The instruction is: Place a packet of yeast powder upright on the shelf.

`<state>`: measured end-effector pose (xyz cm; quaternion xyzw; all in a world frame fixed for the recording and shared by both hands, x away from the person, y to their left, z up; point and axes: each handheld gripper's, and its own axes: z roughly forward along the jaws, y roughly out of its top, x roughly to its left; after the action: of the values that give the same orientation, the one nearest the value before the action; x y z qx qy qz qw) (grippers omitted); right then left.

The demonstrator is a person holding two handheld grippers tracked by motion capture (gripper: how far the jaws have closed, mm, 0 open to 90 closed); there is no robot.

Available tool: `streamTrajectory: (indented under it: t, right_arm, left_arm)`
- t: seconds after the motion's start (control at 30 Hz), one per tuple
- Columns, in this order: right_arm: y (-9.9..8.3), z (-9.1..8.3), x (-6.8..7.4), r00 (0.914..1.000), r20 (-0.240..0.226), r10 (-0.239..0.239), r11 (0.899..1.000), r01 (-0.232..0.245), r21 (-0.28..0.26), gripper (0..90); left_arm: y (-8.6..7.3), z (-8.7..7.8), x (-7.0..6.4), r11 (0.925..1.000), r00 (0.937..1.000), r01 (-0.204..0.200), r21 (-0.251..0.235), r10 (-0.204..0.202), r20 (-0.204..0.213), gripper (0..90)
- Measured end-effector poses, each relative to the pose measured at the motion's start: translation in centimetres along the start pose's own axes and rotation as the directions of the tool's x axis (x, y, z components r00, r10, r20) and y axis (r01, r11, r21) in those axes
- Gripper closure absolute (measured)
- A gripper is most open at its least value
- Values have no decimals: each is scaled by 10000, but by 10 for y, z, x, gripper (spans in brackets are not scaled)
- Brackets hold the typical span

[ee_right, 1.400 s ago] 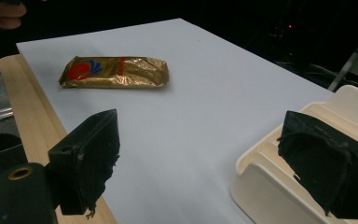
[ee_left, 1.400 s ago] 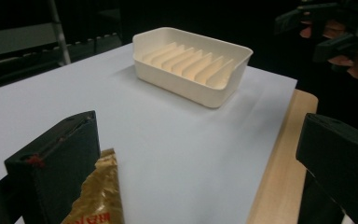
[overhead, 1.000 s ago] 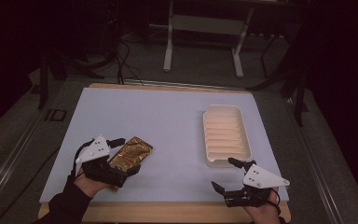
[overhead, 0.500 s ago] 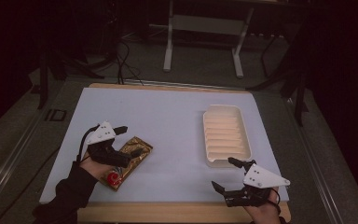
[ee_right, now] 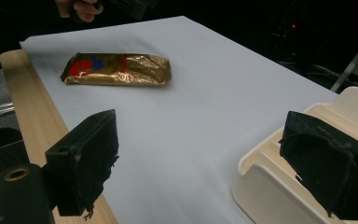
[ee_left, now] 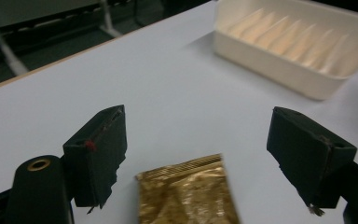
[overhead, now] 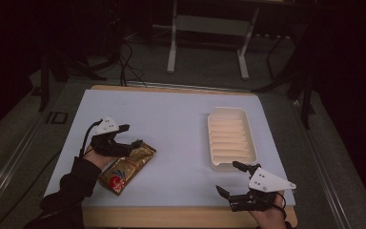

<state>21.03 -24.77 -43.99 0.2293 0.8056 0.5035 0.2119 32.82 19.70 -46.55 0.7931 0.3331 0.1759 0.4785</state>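
Fingers (ee_left: 100, 154) of the left gripper (overhead: 124, 140) stand wide apart, empty, astride the gold packet's (overhead: 126, 167) near end on the surface (overhead: 181, 124); judged next: lowering and closing.

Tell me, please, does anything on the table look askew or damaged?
Nothing is damaged or spilled. The gold snack packet lies diagonally on the table, unlike the squarely placed, empty white tray. The left hand-held gripper is open at its end.
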Motion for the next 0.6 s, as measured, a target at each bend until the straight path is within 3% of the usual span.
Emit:
streamTrajectory:
  t: [0.13, 0.2, 0.33, 0.37, 0.6]
  right_arm:
    - [-1, 1, 0, 10000, -84, 28, 10000, -27, 51, 113]
    - [-1, 1, 0, 10000, -83, 27, 10000, -26, 61, 116]
    - [-1, 1, 0, 9999, -144, 38, 9999, -37, 109, 123]
    - [-1, 1, 0, 9999, -144, 38, 9999, -37, 109, 123]
    - [-3, 2, -1, 9998, -175, 83, 9999, -82, 91, 125]
  left_arm:
    - [-7, 9, 7, 9997, 9997, 206, 142, -208, 150, 245]
    - [-12, 13, 9, 9999, 9998, 78, 125, -80, 162, 301]
    - [-20, 22, 15, 9987, 9993, 335, 372, -341, 167, 319]
    - [-20, 22, 15, 9987, 9993, 335, 372, -341, 167, 362]
    - [-30, 36, 22, 9944, 9991, 416, 971, -413, -53, 369]
